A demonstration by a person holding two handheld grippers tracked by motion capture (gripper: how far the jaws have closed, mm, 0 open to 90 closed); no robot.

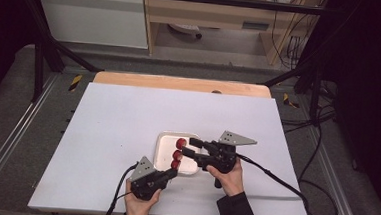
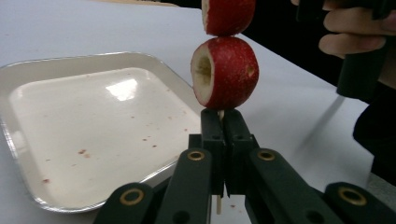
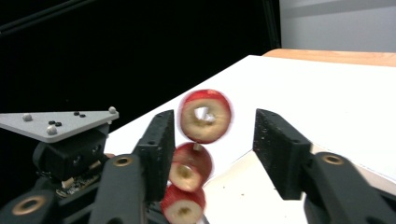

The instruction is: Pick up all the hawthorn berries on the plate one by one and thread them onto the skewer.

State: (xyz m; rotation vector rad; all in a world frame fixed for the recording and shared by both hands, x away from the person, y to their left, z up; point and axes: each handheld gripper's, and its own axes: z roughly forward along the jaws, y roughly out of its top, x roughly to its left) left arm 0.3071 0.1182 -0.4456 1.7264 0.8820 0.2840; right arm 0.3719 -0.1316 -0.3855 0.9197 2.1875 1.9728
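A: Where is the skewer (image 2: 220,113) right now?

B: The left gripper (image 1: 172,172) has it. In the left gripper view its fingers (image 2: 212,140) are pressed together on the thin wooden stick, which runs up out of them and also pokes out below.

A: And what is on the stick?

B: Red fruit pieces (image 1: 177,154), cored, with pale hollow centres. The left gripper view shows the lowest piece (image 2: 225,72) sitting just above the fingertips and another one touching it from above. The right gripper view shows three stacked in a line, the top piece (image 3: 206,115) a bit blurred.

A: What about the right gripper (image 1: 192,146)?

B: Its fingers (image 3: 281,151) stand apart, one on each side of the fruit. The piece at the top lies between them with a gap on either side; one finger is just beside the lower pieces, and I cannot tell if it touches them.

A: Where does all this sit on the worktop (image 1: 117,123)?

B: In the high view, at about 6 o'clock from the worktop's centre, over the 3 o'clock edge of a white tray (image 1: 165,151). The left gripper comes in from 7 o'clock of the tray, the right from 3 o'clock. The tray has small reddish specks on it.
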